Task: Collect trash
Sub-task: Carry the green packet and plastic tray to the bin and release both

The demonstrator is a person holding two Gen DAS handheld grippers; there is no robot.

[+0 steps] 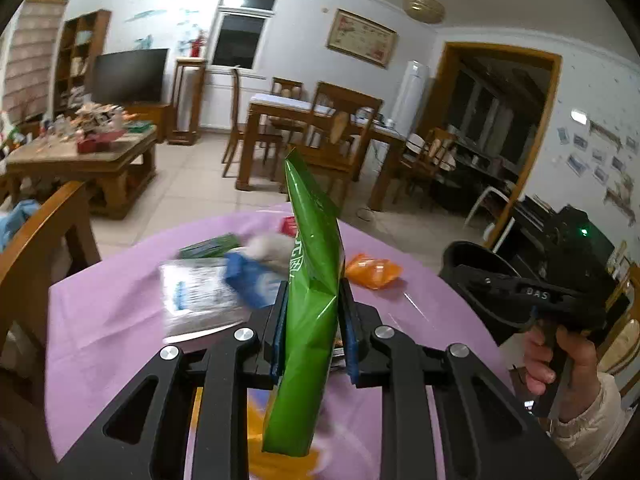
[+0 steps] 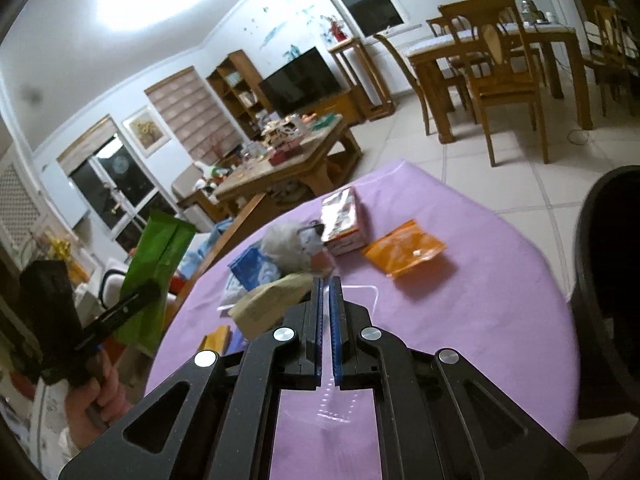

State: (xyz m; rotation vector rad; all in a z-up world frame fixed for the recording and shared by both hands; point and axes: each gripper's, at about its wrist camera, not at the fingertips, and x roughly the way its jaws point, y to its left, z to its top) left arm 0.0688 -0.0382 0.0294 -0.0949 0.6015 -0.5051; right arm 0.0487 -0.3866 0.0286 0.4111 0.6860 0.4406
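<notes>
My left gripper [image 1: 312, 320] is shut on a tall green snack bag [image 1: 312, 272] and holds it upright above the purple-clothed round table [image 1: 112, 312]. The bag also shows in the right wrist view [image 2: 154, 276], held up at the table's left. My right gripper [image 2: 325, 320] is shut on a clear plastic bag [image 2: 352, 296] that lies flat on the cloth. Loose trash lies on the table: an orange packet [image 2: 404, 254], a red-and-silver box [image 2: 342, 220], a grey crumpled wad [image 2: 286, 246], a blue wrapper [image 2: 250, 266] and a beige paper bag [image 2: 268, 304].
A black bin [image 2: 608, 292] stands at the table's right edge; it also shows in the left wrist view [image 1: 476, 268] behind the right gripper's body. A wooden chair [image 1: 40, 232] stands at the table's left. A cluttered coffee table [image 1: 80, 152] and a dining set [image 1: 320, 128] lie beyond.
</notes>
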